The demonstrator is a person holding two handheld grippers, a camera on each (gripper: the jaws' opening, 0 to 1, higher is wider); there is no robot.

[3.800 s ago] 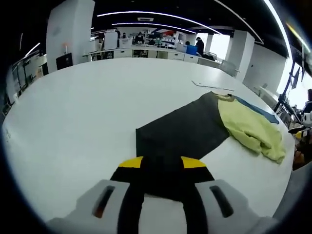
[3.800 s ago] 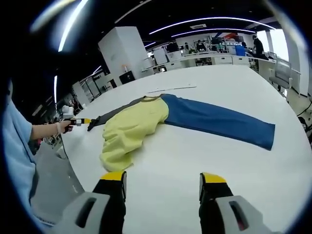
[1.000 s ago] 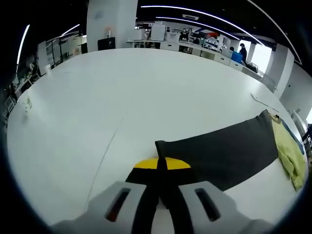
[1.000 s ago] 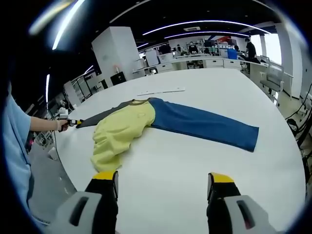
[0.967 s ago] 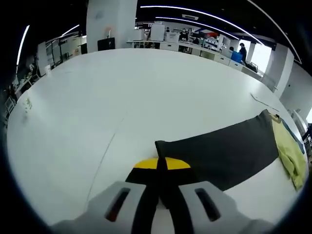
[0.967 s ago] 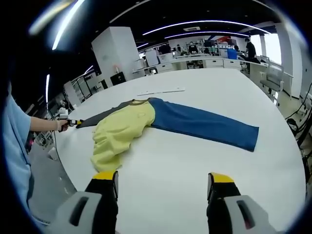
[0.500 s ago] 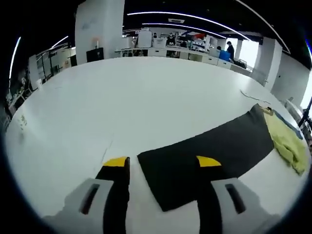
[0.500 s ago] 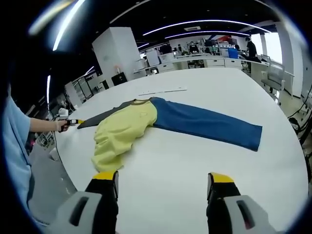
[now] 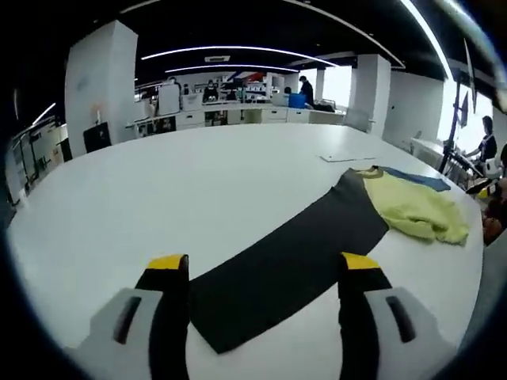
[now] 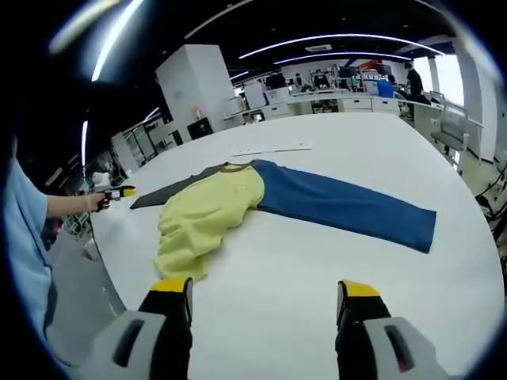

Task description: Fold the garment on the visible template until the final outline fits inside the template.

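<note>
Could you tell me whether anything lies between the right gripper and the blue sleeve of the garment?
Nothing visible does: bare white table separates the open right gripper from the blue sleeve; the yellow body lies off to the left.

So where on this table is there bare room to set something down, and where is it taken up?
Bare white table lies between the right gripper and the blue sleeve. More lies beyond the dark sleeve, toward the far edge. The middle is crowded: the bunched yellow body with a sleeve spread to each side. The left gripper straddles the dark sleeve's end.
</note>
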